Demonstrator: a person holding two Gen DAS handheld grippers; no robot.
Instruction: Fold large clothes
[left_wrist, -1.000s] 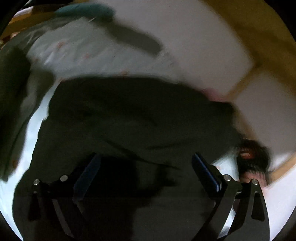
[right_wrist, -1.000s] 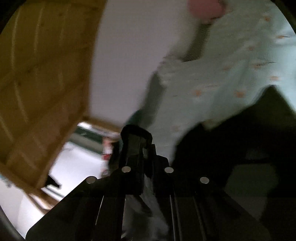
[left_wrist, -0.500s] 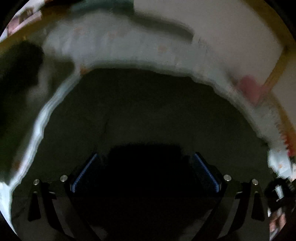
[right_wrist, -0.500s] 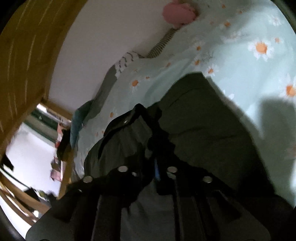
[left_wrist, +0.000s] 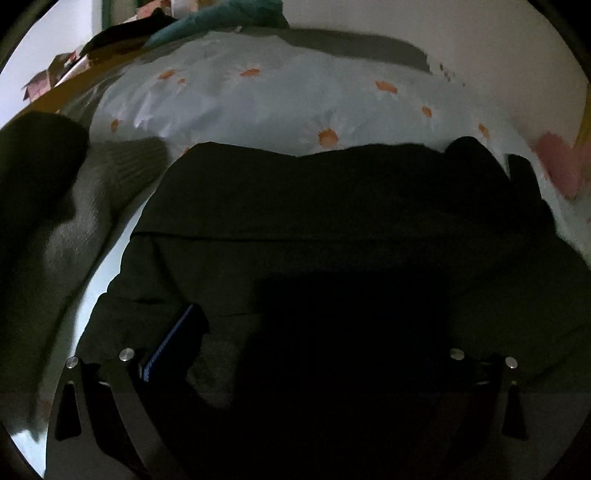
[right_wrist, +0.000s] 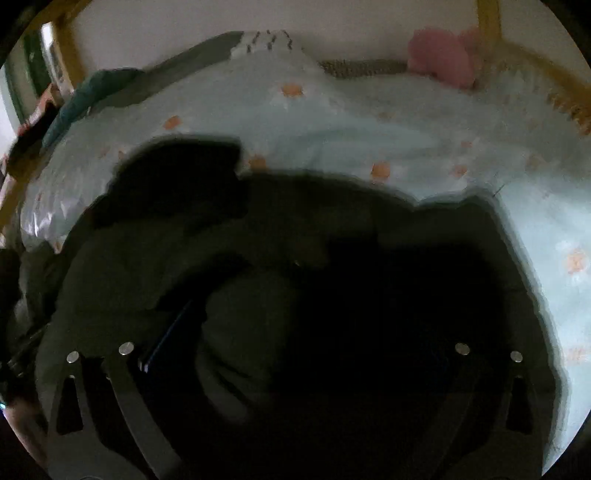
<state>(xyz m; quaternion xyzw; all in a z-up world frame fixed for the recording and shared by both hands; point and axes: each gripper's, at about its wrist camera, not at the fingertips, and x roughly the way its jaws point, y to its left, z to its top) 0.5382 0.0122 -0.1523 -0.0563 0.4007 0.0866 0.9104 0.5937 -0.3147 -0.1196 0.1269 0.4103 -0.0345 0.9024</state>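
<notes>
Since a second ago, right tongs (right_wrist: 295, 332) released from a tight pinch and now spread wide, like left tongs (left_wrist: 295, 332), both hovering low over dark garment (left_wrist: 332, 221) spread on daisy-print bed (left_wrist: 277, 99) toward 12 o'clock, suggesting one fold laid down.

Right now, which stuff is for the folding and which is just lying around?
For the folding:
dark garment, spread on the daisy bedspread
left gripper, open above it
right gripper, open above it

Just lying around:
pink soft thing
grey knit
teal cloth
</notes>
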